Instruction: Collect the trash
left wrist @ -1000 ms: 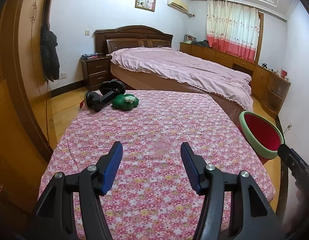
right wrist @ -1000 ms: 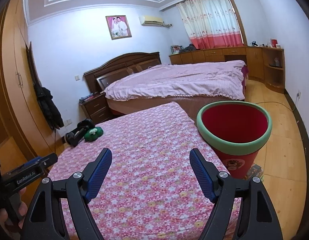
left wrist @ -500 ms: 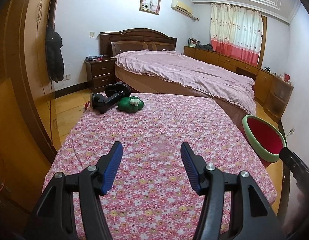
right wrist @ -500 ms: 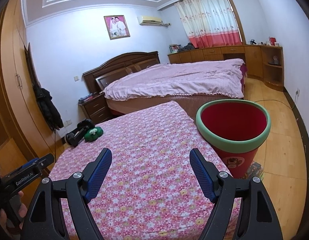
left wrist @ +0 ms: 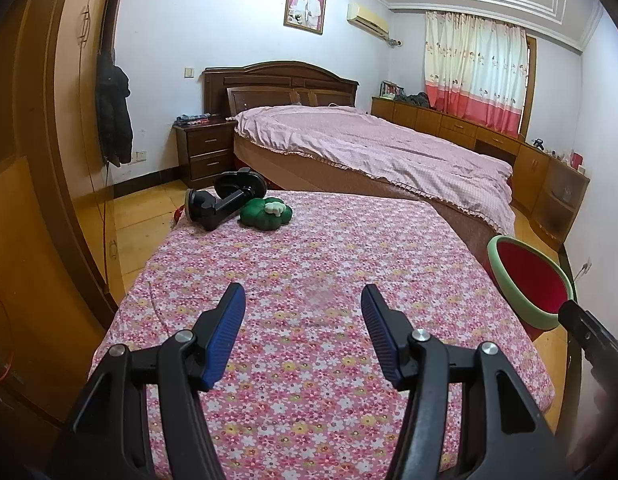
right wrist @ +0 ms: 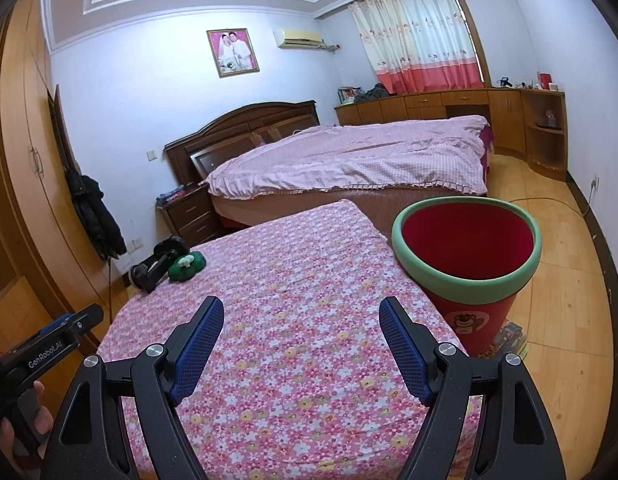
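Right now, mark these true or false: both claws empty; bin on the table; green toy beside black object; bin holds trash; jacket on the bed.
1. Left claw and right claw are open and empty. True.
2. The red bin stands on the floral table. False: on the floor beside it.
3. The green plush toy lies beside the black object. True.
4. Trash shows inside the bin. False: none visible.
5. The dark jacket lies on the bed. False: hangs by the wardrobe.

the left tool (left wrist: 303, 304) hangs open and empty over a counter (left wrist: 329, 272) under flowered pink cloth. at its far end a black holder (left wrist: 225, 200) lies beside a green plush (left wrist: 266, 212). a red bin (left wrist: 529, 280) stands right.
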A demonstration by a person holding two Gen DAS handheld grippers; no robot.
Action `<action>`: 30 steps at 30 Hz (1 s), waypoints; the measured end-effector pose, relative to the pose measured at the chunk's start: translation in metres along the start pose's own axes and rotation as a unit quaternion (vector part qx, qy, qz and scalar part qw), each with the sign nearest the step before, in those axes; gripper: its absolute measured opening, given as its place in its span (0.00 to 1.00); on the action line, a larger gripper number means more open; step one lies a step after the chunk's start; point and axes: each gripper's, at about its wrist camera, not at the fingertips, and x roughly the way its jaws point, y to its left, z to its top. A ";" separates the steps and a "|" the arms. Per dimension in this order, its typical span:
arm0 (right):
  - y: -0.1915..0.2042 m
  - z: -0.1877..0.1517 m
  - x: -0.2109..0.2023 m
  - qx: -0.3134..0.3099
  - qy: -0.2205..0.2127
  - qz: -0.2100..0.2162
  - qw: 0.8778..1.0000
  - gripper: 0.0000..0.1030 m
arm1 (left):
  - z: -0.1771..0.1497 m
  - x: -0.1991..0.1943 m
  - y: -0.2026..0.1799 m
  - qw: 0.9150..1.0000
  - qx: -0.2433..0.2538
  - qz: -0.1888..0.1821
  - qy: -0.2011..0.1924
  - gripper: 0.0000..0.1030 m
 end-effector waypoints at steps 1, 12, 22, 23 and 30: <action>0.000 0.000 0.000 0.000 0.000 0.000 1.000 0.79 | 0.000 0.000 0.000 1.000 0.000 0.000 0.000 0.58; 0.001 0.000 0.000 0.000 0.000 0.000 1.000 0.79 | 0.000 0.000 0.001 1.000 -0.001 0.001 0.000 0.58; 0.001 -0.001 0.000 0.000 0.001 0.000 1.000 0.79 | 0.000 0.000 0.001 1.000 -0.001 0.001 0.000 0.58; 0.001 -0.001 0.000 0.000 0.000 0.000 1.000 0.79 | 0.000 0.000 0.001 1.000 -0.001 0.002 0.000 0.58; 0.001 -0.001 0.000 0.000 0.000 0.000 1.000 0.79 | 0.000 0.000 0.002 1.000 -0.002 0.002 -0.001 0.58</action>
